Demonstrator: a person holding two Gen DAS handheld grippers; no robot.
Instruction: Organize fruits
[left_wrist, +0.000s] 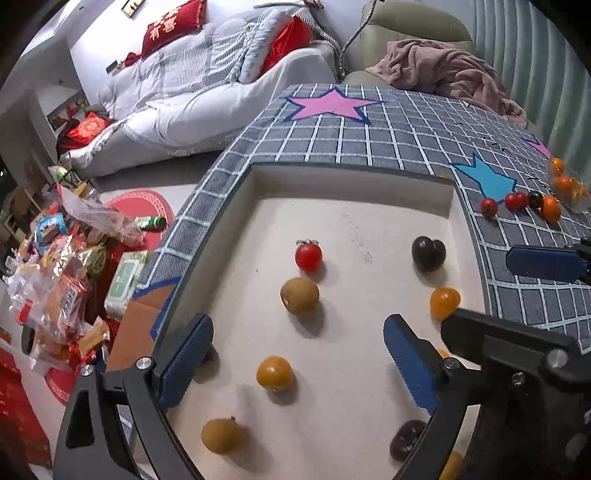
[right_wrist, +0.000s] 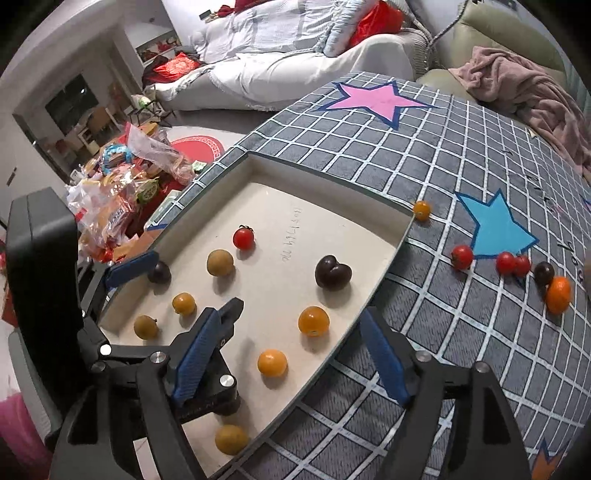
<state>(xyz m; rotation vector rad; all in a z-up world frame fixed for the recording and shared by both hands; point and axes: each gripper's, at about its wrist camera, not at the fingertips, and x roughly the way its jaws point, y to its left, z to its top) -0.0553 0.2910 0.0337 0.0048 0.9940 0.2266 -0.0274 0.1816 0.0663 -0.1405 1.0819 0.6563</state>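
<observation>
Checked cloth (right_wrist: 424, 192) covers table beside sofa (left_wrist: 192, 92). Tray (left_wrist: 354, 184) on cloth holds fruits: dark plum (right_wrist: 332, 276), yellow tomato (left_wrist: 275, 373), red tomato (left_wrist: 308, 256). More tomatoes (right_wrist: 511, 263) right of tray. Left gripper (left_wrist: 295, 365) wide above tray, empty. Right gripper (right_wrist: 291, 354) wide over tray's right rim, empty.

Home living room: sofa (left_wrist: 192, 99), cushions (left_wrist: 173, 24).

Dark fruit (left_wrist: 406, 439) half behind hand-held gripper finger, orange fruit (left_wrist: 451, 466) cut by bottom edge
</observation>
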